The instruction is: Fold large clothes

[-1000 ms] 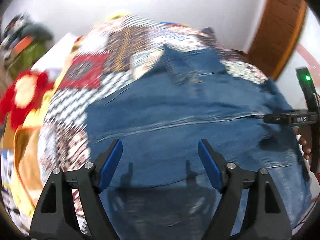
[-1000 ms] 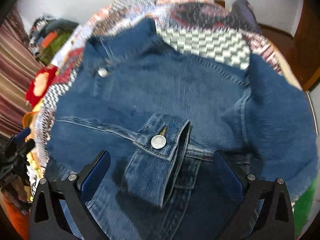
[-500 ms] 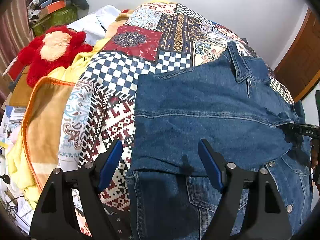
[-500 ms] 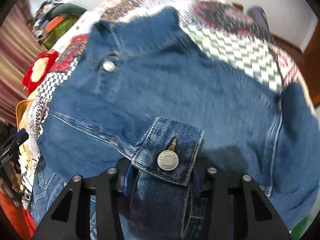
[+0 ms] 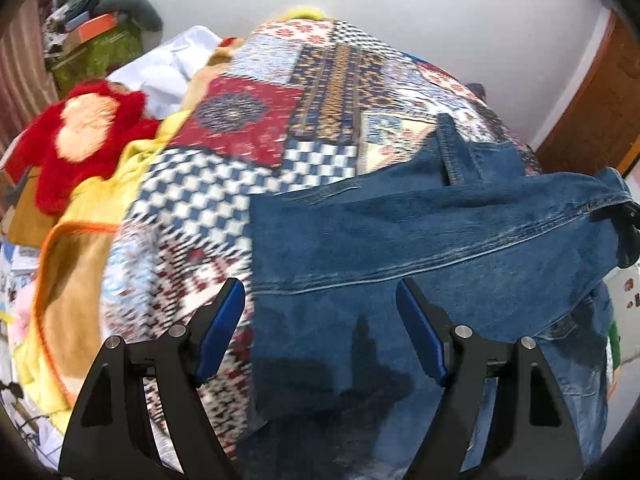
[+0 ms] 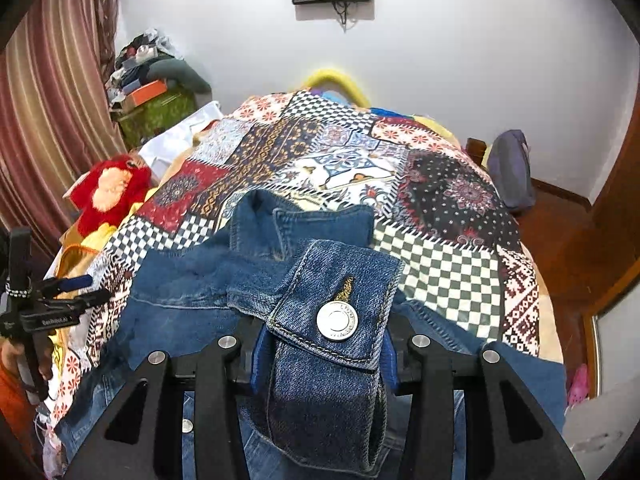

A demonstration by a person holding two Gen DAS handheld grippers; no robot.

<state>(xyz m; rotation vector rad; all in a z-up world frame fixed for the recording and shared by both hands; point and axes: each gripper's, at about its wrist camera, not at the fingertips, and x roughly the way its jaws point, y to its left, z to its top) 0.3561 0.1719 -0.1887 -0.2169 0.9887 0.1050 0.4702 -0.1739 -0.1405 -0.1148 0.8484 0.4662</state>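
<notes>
With the right tool (image 6: 324,356) clamped on the denim jacket's cuff (image 6: 336,312) and the left tool (image 5: 320,332) wide and empty above the jacket (image 5: 360,240), the sleeve fold is in hand; next, carry the cuff across the jacket body.

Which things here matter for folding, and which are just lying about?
In the job:
denim jacket
its buttoned cuff, pinched in the right claw
left claw, open above the jacket

Lying about:
patchwork bedspread, under the jacket
red plush toy
yellow blanket
</notes>
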